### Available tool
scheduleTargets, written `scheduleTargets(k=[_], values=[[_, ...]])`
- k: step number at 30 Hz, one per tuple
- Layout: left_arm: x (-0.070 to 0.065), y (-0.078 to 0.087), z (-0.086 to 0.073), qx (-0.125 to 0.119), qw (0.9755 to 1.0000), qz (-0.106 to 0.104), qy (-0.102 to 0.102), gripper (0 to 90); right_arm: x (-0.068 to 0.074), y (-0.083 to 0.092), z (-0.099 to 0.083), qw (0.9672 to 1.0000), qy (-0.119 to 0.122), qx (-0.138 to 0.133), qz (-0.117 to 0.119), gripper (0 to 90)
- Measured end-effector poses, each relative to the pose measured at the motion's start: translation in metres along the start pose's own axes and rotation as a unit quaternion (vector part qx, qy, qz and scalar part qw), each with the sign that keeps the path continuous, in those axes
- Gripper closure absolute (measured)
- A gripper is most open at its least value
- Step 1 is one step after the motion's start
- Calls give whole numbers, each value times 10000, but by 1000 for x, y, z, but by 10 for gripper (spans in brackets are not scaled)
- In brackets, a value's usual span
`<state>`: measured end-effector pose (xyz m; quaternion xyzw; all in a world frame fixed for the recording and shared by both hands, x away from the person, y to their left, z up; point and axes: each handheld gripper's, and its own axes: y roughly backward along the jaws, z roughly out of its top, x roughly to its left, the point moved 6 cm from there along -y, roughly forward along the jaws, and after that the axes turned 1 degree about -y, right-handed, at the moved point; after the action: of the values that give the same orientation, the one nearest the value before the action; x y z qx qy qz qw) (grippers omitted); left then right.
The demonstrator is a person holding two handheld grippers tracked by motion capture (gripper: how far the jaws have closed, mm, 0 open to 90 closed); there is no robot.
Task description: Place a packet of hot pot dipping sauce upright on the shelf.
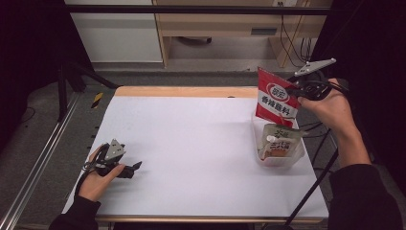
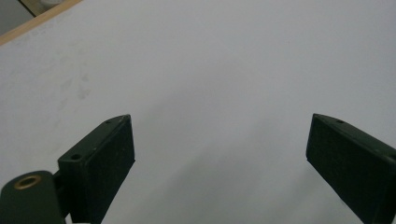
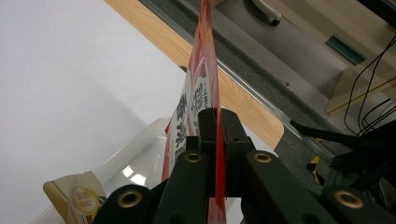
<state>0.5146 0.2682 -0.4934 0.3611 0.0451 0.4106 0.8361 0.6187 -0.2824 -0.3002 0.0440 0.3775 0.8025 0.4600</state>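
Between the clenched right tongs, red seasoning packet above the clear tub; left tongs released, well apart.

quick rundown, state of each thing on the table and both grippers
red packet: held up above the bin, pinched at its edge
right gripper: shut on the red packet
left gripper: open, holding nothing, low over the table
clear plastic bin: holds a beige pouch
beige pouch: upright in the bin
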Motion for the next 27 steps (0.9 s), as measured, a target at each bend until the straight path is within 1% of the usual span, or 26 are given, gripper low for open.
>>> scheduleTargets(k=[8,15,19,24,27], values=[[0,0,0,-7,10000,19,-10,77,3,-14,-10,9999,-94,19,76,899],[0,0,0,-2,10000,20,-18,77,7,-24,-24,9997,-177,75,140,899],[0,1,0,3,10000,29,-30,77,5,-25,-30,9995,-278,30,131,896],[-1,0,1,8,10000,16,-24,76,4,-22,-37,9992,-365,112,66,886],[-1,0,1,11,10000,18,-31,76,5,-21,-42,9991,-399,108,46,821]])
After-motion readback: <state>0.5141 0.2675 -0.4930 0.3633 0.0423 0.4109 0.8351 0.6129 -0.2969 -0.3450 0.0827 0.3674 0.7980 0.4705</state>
